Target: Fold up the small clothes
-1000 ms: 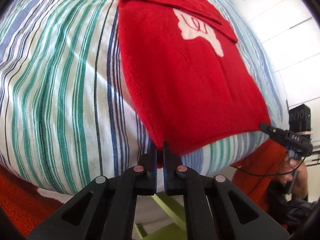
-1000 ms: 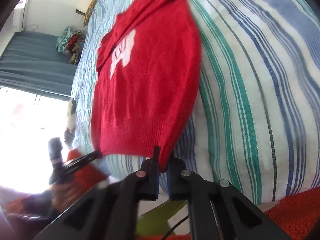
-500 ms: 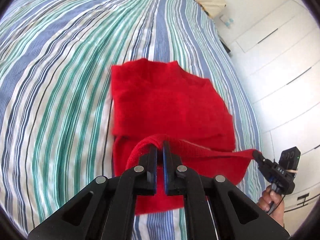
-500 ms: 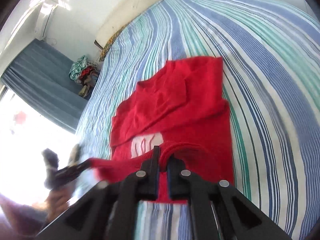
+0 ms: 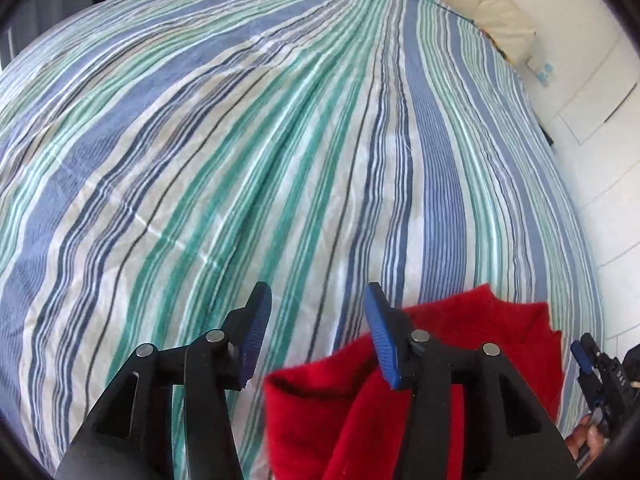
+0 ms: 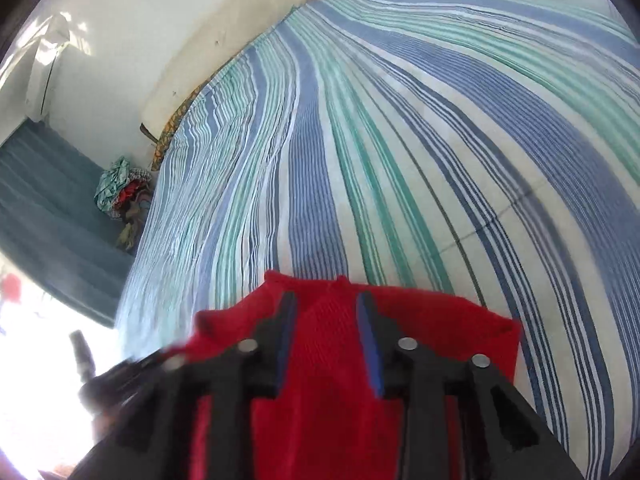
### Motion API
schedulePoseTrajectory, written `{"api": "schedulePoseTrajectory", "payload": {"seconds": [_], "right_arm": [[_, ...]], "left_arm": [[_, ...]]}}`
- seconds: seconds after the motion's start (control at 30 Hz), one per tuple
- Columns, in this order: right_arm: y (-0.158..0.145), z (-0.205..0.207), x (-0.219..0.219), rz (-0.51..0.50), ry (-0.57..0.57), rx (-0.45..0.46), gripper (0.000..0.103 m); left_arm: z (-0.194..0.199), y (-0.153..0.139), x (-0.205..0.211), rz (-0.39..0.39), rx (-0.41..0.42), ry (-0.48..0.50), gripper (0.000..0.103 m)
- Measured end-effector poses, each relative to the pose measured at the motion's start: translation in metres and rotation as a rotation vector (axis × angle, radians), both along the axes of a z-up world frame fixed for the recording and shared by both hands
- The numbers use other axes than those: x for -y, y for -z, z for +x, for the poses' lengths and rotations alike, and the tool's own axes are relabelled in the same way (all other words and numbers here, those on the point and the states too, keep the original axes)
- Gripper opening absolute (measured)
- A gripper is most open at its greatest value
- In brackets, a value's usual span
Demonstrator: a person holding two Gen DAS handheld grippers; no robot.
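Red knit sweater (image 6: pixel 320 420) lay folded on the striped bedspread (image 5: pixel 280 160), near its foot edge. Left gripper (image 5: pixel 316 332) and right gripper (image 6: pixel 326 340) had just spread, pinching nothing. Beyond the bedspread: a pillow (image 5: pixel 504 28) and a clothes heap (image 6: pixel 120 188).

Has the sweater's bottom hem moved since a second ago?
Yes. The sweater hem, pinched at the bed's near edge then, has been carried up the bed over the body. Both grippers have just been opening, nothing between the jaws.
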State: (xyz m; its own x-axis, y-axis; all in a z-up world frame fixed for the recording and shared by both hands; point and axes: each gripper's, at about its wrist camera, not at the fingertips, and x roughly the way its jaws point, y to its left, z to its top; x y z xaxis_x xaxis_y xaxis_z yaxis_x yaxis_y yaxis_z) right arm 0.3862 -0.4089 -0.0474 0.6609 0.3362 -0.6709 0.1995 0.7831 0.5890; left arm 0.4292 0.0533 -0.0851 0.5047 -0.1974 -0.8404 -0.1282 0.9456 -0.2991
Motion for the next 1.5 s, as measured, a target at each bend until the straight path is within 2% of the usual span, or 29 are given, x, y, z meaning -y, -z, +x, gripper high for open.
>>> {"api": "schedulePoseTrajectory", "payload": {"seconds": [0.07, 0.13, 0.2, 0.27, 0.3, 0.37, 0.4, 0.43, 0.47, 0.53, 0.57, 0.6, 0.67, 0.73, 0.8, 0.9, 0.97, 1.03, 1.1, 1.17, 1.23, 1.5], "right_arm": [[-0.014, -0.001, 0.004, -0.034, -0.021, 0.043, 0.036], [-0.033, -0.008, -0.008, -0.135, -0.11, 0.083, 0.036], [-0.047, -0.031, -0.031, -0.229, -0.24, 0.113, 0.036], [-0.049, -0.059, -0.053, -0.275, -0.357, 0.125, 0.039], [-0.043, -0.073, -0.062, -0.287, -0.397, 0.119, 0.04], [-0.022, -0.096, -0.068, -0.301, -0.423, 0.073, 0.051], [-0.006, -0.102, -0.065, -0.312, -0.408, 0.021, 0.051], [0.013, -0.108, -0.059, -0.313, -0.384, -0.039, 0.051], [0.024, -0.113, -0.051, -0.297, -0.357, -0.077, 0.043], [0.015, -0.134, -0.041, -0.287, -0.284, -0.049, 0.042], [0.001, -0.145, -0.04, -0.285, -0.265, -0.013, 0.042], [-0.013, -0.158, -0.042, -0.286, -0.259, 0.031, 0.045], [-0.039, -0.19, -0.05, -0.331, -0.251, 0.102, 0.068], [-0.048, -0.223, -0.062, -0.394, -0.247, 0.139, 0.072], [-0.035, -0.25, -0.069, -0.433, -0.241, 0.109, 0.072], [0.006, -0.277, -0.07, -0.462, -0.208, 0.008, 0.072], [0.028, -0.289, -0.065, -0.457, -0.166, -0.057, 0.072], [0.038, -0.291, -0.06, -0.413, -0.139, -0.041, 0.074], [0.042, -0.289, -0.061, -0.418, -0.157, -0.03, 0.083], [0.044, -0.289, -0.066, -0.446, -0.173, -0.014, 0.087], [0.046, -0.29, -0.072, -0.475, -0.18, -0.007, 0.088], [0.046, -0.292, -0.072, -0.468, -0.183, 0.004, 0.091]], "left_arm": [[-0.018, -0.015, -0.004, 0.045, 0.055, 0.014, 0.049], [-0.047, -0.03, 0.006, 0.083, 0.124, 0.084, 0.055], [-0.086, -0.04, 0.027, 0.122, 0.198, 0.194, 0.08], [-0.125, -0.031, 0.05, 0.17, 0.236, 0.287, 0.095], [-0.135, -0.019, 0.062, 0.198, 0.222, 0.331, 0.096], [-0.143, 0.012, 0.08, 0.271, 0.131, 0.373, 0.093], [-0.145, 0.025, 0.085, 0.298, 0.08, 0.37, 0.08], [-0.15, 0.029, 0.086, 0.303, 0.048, 0.362, 0.073], [-0.161, 0.025, 0.085, 0.288, 0.042, 0.341, 0.07], [-0.195, 0.006, 0.076, 0.206, 0.088, 0.302, 0.083], [-0.213, -0.003, 0.072, 0.171, 0.117, 0.285, 0.097], [-0.233, -0.009, 0.069, 0.156, 0.149, 0.267, 0.1], [-0.266, -0.011, 0.067, 0.173, 0.175, 0.259, 0.1], [-0.289, 0.001, 0.065, 0.224, 0.164, 0.243, 0.1], [-0.298, 0.02, 0.062, 0.258, 0.134, 0.227, 0.1], [-0.303, 0.045, 0.053, 0.31, 0.111, 0.209, 0.1], [-0.301, 0.061, 0.049, 0.306, 0.086, 0.217, 0.1], [-0.302, 0.067, 0.048, 0.293, 0.108, 0.209, 0.103], [-0.305, 0.068, 0.053, 0.318, 0.117, 0.211, 0.103], [-0.306, 0.068, 0.055, 0.325, 0.124, 0.212, 0.103], [-0.307, 0.068, 0.053, 0.314, 0.129, 0.213, 0.103], [-0.31, 0.068, 0.054, 0.324, 0.138, 0.212, 0.103]]}}
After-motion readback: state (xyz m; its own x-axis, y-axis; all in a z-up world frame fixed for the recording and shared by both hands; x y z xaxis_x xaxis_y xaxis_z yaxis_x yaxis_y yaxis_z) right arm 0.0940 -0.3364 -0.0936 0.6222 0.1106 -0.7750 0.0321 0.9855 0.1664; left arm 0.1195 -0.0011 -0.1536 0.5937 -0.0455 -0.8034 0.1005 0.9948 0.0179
